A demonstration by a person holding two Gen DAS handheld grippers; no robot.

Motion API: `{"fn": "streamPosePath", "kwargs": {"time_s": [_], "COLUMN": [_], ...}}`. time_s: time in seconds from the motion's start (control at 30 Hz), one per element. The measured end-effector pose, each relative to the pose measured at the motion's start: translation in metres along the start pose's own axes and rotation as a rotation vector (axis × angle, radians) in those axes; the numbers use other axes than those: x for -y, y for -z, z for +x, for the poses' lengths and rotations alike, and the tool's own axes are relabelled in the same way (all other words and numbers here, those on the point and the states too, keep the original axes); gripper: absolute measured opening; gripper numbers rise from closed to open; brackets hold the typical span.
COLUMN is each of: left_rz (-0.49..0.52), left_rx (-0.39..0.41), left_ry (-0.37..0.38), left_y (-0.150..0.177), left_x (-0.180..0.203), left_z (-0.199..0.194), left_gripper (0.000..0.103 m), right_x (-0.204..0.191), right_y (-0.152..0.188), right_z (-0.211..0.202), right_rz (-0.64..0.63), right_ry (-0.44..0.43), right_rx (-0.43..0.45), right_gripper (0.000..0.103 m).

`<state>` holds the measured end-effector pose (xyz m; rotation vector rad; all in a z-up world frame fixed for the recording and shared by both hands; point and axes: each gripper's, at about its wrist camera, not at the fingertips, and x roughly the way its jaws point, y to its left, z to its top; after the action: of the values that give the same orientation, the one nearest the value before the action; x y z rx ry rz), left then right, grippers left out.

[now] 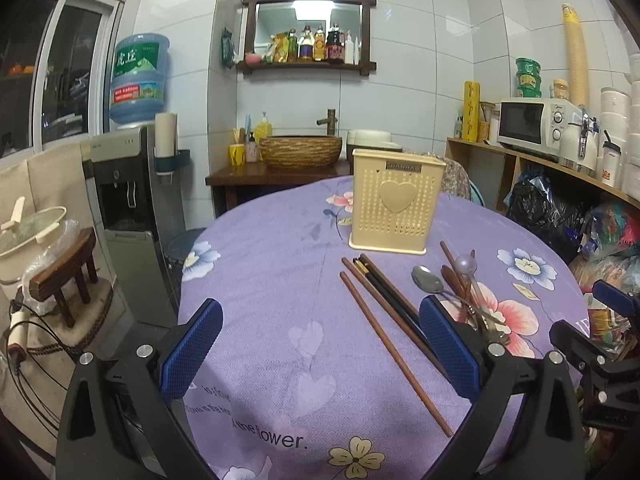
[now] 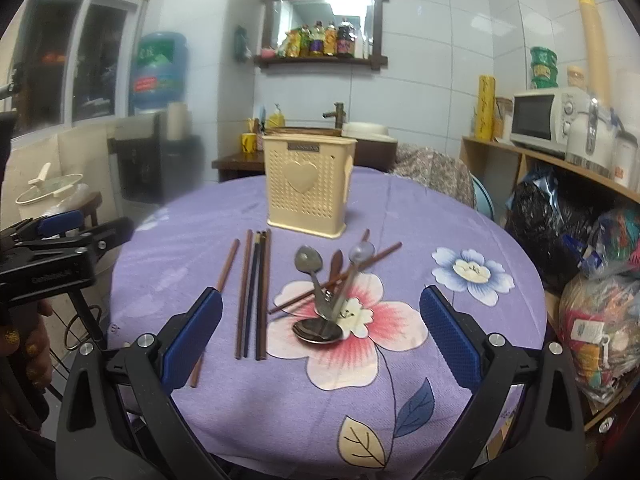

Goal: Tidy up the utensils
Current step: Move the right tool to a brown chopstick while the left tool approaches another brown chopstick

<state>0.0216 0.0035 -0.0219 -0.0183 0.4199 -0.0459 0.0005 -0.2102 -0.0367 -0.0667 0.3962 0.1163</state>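
Round counter (image 2: pixel 248 420) under purple floral cloth; its edge curves close behind the cream utensil holder (image 1: pixel 396 204), which stands upright toward the far side. Left of the holder the cloth is bare out to the rim; right of it there is free cloth around a blue flower print.

Left tongs (image 1: pixel 320 354) released, jaws wide, nothing between the pads, hovering over bare cloth on the near side of the holder. Chopsticks (image 1: pixel 394 336) lie near the holder's front, running toward the right pad.

Right tongs (image 2: pixel 320 336) also released and empty. Between them and the holder: a spoon pile (image 2: pixel 320 304), crossed over a loose chopstick, with the chopstick row just left of it, near the left pad.
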Motion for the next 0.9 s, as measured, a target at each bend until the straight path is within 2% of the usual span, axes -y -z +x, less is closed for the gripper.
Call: {"fn": "streamPosePath", "kwargs": {"time_s": [0.13,0.33,0.47,0.67,0.9], "left_rz": [-0.003,-0.022,-0.006,0.033,0.006], "left_rx": [-0.074,-0.174,-0.225,-0.314,-0.419], "left_ry": [0.010,0.034,0.054,0.095,0.161], "left_y": [0.003,0.000,-0.004,-0.009,-0.014], "left_x": [-0.005,-0.017,-0.017,-0.006,0.009], "left_z": [0.018,0.044,0.059,0.088,0.122], "left_gripper": [0.098,0.098,0.097,0.084,0.065], "right_x": [0.013,0.051,0.061,0.058,0.049], "right_y": [0.004,0.006,0.003,-0.005,-0.009], "right_z": [0.019,0.045,0.061,0.078,0.094], "right_rz": [0.002,0.108,0.095,0.065,0.046], "right_ry": [0.034,0.055,0.097,0.101,0.073], "right_rx": [-0.066,-0.149,-0.194,-0.212,-0.233], "right_gripper": [0.098,0.098,0.098,0.098,0.098]}}
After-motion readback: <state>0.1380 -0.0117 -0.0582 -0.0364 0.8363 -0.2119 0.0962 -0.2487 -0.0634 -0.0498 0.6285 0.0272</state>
